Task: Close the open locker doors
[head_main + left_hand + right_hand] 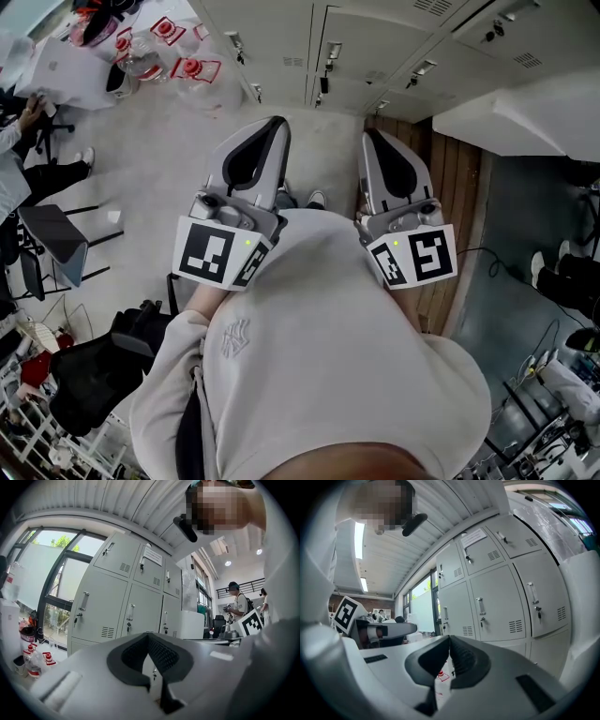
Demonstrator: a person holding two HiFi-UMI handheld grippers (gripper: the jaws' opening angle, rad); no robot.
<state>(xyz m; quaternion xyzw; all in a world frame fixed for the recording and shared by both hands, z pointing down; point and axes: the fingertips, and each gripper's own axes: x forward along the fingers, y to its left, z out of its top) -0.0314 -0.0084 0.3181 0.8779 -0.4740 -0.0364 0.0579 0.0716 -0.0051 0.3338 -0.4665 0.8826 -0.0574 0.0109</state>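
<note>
A row of pale grey lockers [347, 47] with shut, handled doors runs along the top of the head view. At its right end a white panel [525, 117] juts out from the row, and it looks like an open door. I hold both grippers close to my chest, pointing at the lockers and well short of them. The left gripper [278, 124] and the right gripper [368, 136] are shut with nothing between their jaws. The left gripper view has its shut jaw tips [149, 637] before the lockers [117, 606] and the white panel [192, 624]. The right gripper view has its tips [450, 639] before more shut doors [497, 606].
A table with plastic bottles [141, 47] stands at the far left by the window. A seated person [14, 159], a chair [56, 239] and a black bag [94, 366] are on my left. Wooden flooring [459, 187] lies right. A person [239, 604] stands in the background.
</note>
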